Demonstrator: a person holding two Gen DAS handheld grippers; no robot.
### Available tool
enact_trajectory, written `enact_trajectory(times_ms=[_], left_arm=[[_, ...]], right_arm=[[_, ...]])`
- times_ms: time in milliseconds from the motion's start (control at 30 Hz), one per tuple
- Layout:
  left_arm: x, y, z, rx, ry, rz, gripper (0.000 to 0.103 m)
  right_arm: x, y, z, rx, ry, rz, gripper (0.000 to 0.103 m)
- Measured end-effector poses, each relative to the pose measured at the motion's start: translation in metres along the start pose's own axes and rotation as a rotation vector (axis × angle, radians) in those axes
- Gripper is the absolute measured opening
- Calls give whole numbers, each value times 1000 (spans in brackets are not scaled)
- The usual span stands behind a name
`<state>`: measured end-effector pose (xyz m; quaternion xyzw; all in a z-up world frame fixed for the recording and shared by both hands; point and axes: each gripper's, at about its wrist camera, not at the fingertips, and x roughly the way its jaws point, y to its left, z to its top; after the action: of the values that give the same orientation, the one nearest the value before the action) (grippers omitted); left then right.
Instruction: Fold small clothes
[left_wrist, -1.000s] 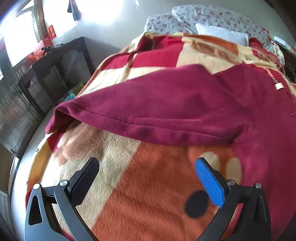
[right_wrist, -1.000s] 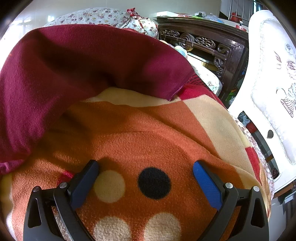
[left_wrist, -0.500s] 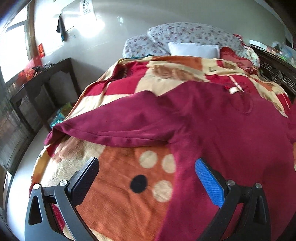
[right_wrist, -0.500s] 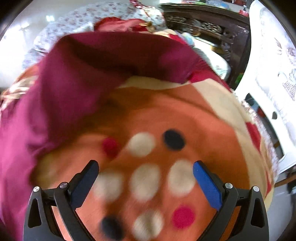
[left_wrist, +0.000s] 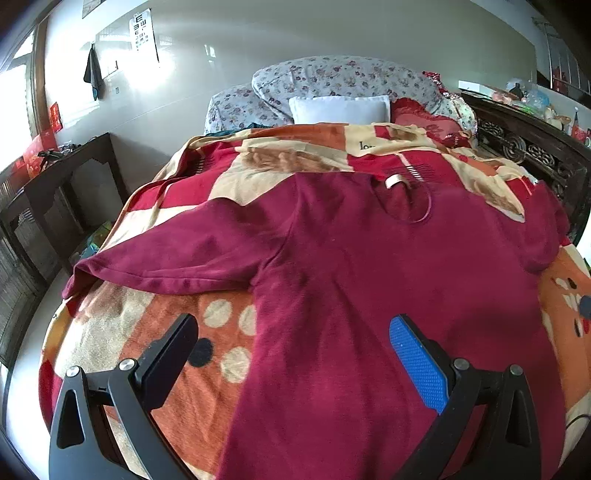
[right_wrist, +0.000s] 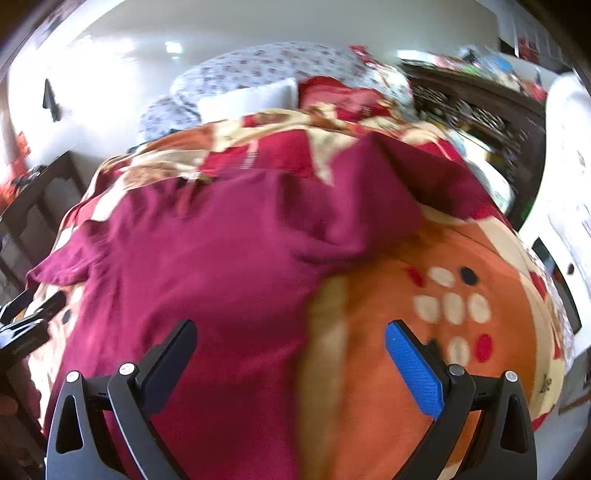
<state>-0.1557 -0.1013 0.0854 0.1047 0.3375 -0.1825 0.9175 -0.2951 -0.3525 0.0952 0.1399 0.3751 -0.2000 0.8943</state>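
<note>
The shirt (left_wrist: 369, 266) is a dark red garment of soft, slightly fuzzy knit. It lies spread flat on the blanket (left_wrist: 122, 332), neckline toward the head of the bed. One long sleeve (left_wrist: 177, 254) extends straight out to the left, ending in a hemmed cuff near the blanket edge. A pale label (left_wrist: 393, 181) shows inside the round neckline. The opposite sleeve drapes over the right side of the bed.

The blanket is plush fleece, patterned in orange, cream and red blocks with round cream, black and red dots. At the head of the bed lie a white rectangular pillow (left_wrist: 340, 109) and floral-print pillows (left_wrist: 332, 79). A dark wooden bench (left_wrist: 55, 173) stands along the left wall; a carved dark wood headboard (left_wrist: 532, 155) is at the right.

Left gripper (left_wrist: 293, 347): jaws wide apart, empty, held above the lower body of the shirt. One finger carries a black pad, the other a blue textured pad (left_wrist: 417, 363).

Right gripper (right_wrist: 290, 352): jaws wide apart, empty, held above the shirt's right edge where it meets the orange blanket. This view is motion-blurred. The left gripper's black frame shows at its left edge.
</note>
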Motion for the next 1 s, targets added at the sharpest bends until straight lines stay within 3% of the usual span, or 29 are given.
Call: enact_trajectory(times_ms=[167,333,1000], left_arm=[[-6,-7,2,2,-10,-6,103],[-7,-6,2,-11,-4,-12,103],[10,1,-2,-30,25,-15,103]], right_arm=[[3,48,-8,-37,-10,81,103],[7,81,-8,-64,-24,76,103],[23,84,1,-17,-24,-7,103]])
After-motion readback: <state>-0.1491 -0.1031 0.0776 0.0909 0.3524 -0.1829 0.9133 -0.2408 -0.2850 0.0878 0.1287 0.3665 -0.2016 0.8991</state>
